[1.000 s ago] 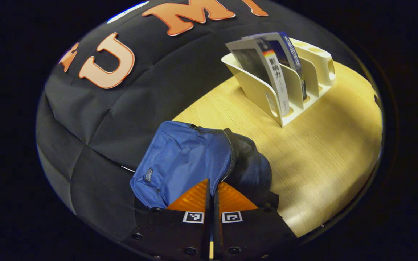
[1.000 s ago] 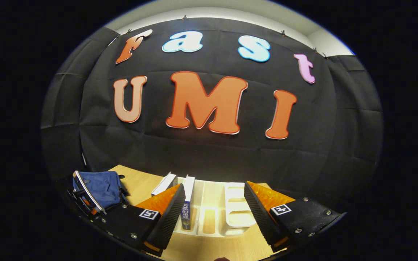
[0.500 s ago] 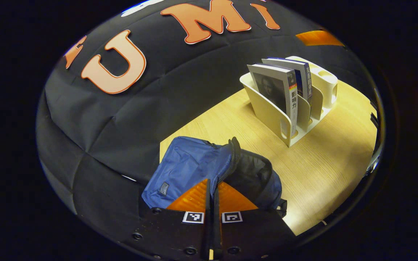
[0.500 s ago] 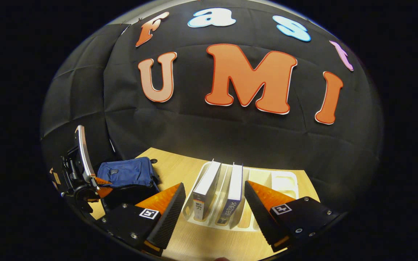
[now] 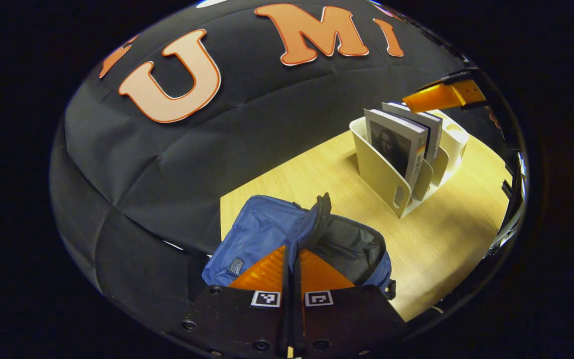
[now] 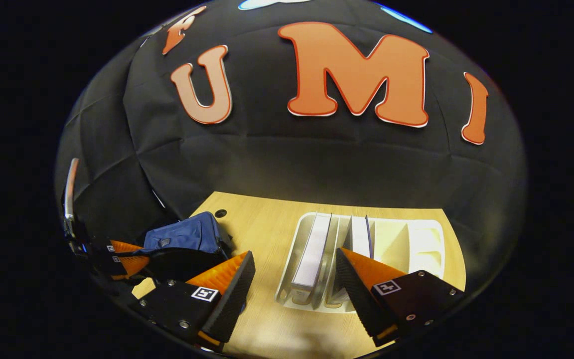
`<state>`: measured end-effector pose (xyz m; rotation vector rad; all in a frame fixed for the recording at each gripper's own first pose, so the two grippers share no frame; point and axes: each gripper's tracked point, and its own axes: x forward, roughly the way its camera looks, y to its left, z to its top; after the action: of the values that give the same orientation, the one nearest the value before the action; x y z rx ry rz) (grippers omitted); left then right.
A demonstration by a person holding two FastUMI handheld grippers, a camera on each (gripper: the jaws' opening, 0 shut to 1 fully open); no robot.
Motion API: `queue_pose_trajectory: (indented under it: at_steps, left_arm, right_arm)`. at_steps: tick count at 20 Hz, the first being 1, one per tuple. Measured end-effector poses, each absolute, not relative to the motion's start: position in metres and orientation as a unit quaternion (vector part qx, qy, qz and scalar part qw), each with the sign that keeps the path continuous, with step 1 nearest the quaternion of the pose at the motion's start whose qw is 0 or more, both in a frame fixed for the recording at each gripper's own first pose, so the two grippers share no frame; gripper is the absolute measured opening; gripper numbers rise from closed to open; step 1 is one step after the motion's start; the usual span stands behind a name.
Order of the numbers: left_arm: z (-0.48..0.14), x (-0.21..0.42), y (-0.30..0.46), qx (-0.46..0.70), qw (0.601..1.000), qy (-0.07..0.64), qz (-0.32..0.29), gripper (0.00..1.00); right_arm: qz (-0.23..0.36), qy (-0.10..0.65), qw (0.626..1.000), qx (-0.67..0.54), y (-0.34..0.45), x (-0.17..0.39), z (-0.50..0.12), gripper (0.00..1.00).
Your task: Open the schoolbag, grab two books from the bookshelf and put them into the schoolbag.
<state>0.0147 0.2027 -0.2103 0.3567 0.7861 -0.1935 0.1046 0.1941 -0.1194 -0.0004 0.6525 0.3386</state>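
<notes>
A blue schoolbag sits at the left end of a wooden table, its zip undone and its dark inside on show, while 2 books stand upright in a white bookshelf well apart from it to the right. The left gripper hangs over the bag's opening with its fingers pressed together; a fold of the bag's rim rises just ahead of the tips, but whether any fabric is pinched between them cannot be told. In the right gripper view, the right gripper hovers above the bookshelf with its fingers wide apart, the first book lying between them and the second book partly behind the right-hand finger.

The next step appears to be lowering onto a book and closing on it. The risk lies in alignment: a finger coming down on a book's top edge or on a divider, rather than beside it, could tip the light bookshelf or jam the book in its slot. A grip on too little of the book could let it swing and slip on the way to the schoolbag, whose soft mouth may sag shut if unsupported.
</notes>
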Motion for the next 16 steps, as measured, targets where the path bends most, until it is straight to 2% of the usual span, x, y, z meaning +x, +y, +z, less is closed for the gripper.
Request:
queue_pose_trajectory:
  at_steps: [4,7,12,14,16]
  left_arm:
    - [-0.205,0.021,0.208,0.174,0.903,0.376,-0.111,0.04]
    - [-0.204,0.022,0.211,0.166,0.901,0.381,-0.125,0.04]
    - [-0.203,0.027,0.220,0.167,0.901,0.373,-0.146,0.04]
    - [-0.206,0.027,0.221,0.160,0.901,0.374,-0.153,0.04]
    - [-0.211,0.024,0.220,0.145,0.901,0.376,-0.160,0.04]
  right_arm:
    - [0.142,0.376,0.916,0.016,0.202,0.122,-0.135,0.97]
    - [0.118,0.443,0.888,0.045,0.209,0.123,-0.163,0.97]
    - [0.082,0.495,0.864,0.032,0.198,0.140,-0.181,0.96]
    - [0.079,0.520,0.850,0.038,0.198,0.145,-0.185,0.94]
    - [0.069,0.546,0.833,0.056,0.198,0.148,-0.190,0.88]
